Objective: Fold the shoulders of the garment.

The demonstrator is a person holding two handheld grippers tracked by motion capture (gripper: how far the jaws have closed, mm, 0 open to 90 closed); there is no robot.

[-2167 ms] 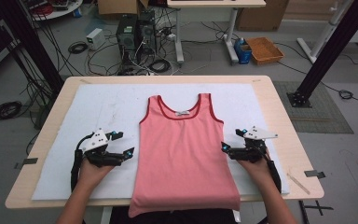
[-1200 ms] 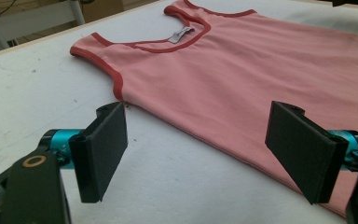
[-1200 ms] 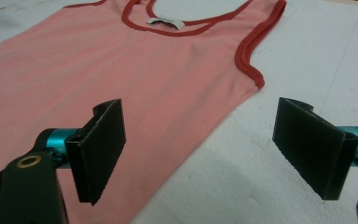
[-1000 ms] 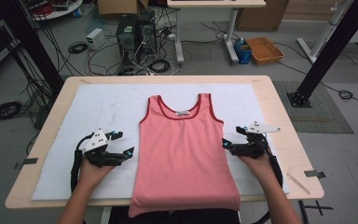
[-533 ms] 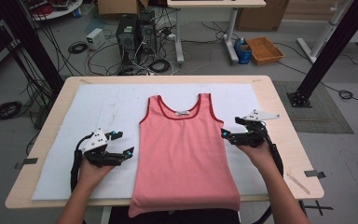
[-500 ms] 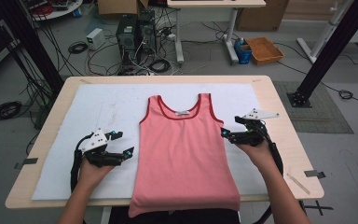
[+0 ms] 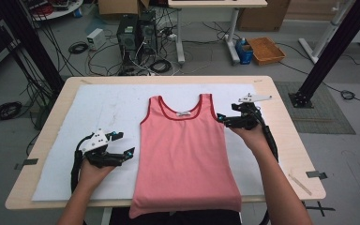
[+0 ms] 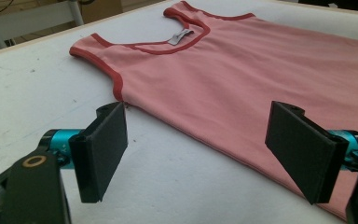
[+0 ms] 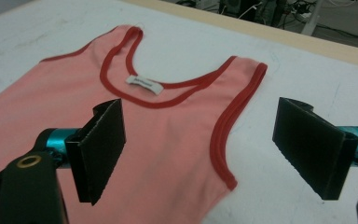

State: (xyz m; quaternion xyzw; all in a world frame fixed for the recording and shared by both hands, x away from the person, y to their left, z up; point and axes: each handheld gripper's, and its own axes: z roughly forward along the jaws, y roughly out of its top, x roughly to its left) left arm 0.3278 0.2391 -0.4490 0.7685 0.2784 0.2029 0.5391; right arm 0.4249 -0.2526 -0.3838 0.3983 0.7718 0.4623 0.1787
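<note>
A pink tank top (image 7: 185, 150) with red trim lies flat and face up on the white mat, neck toward the far edge; its hem hangs over the near table edge. My left gripper (image 7: 124, 144) rests on the mat just left of the top's side seam, open, with the top (image 8: 242, 70) ahead of its jaws. My right gripper (image 7: 222, 120) is open beside the top's right armhole; the red armhole trim (image 9: 228, 121) lies between its spread jaws. The white neck label (image 9: 143, 84) shows inside the collar.
A white mat (image 7: 108, 112) covers most of the wooden table (image 7: 286, 126). Tape strips (image 7: 315, 174) sit at the table's right and left edges. Beyond the table are computer towers (image 7: 133, 33), cables, a brown basket (image 7: 266, 49) and black frame legs.
My right gripper has moved away from me along the top's right side, from near the waist up to the armhole. The left gripper and the top have stayed put.
</note>
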